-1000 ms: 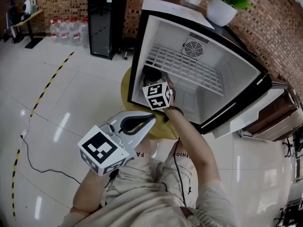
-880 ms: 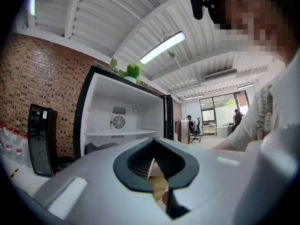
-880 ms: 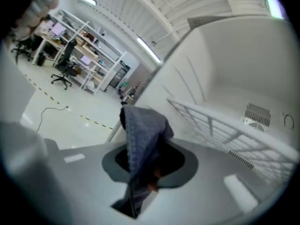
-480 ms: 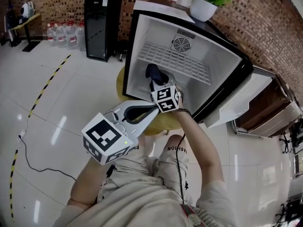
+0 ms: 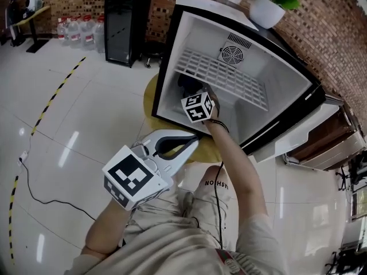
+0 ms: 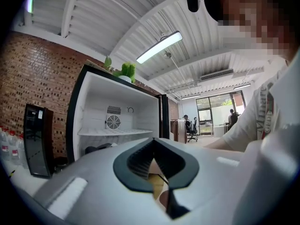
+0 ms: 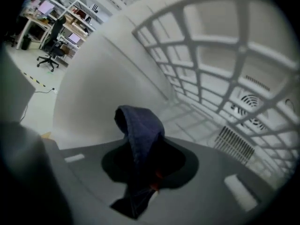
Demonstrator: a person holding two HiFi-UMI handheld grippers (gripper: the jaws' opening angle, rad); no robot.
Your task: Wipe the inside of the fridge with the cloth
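Right gripper (image 7: 152, 179) has pushed deeper into the fridge (image 5: 287, 90), under the wire shelf (image 5: 229, 79), jaws pinched on the dark cloth (image 7: 140, 130). Left gripper (image 5: 194, 144) hangs outside, jaws together, empty. White tile floor (image 5: 86, 113), brick wall (image 5: 321, 27). Only the left gripper view shows the ceiling lamp (image 6: 159, 46); only the right, an office chair (image 7: 51, 55).

In the head view the right gripper (image 5: 194, 96) hides most of the cloth (image 5: 186, 83); the right gripper view is blurred.
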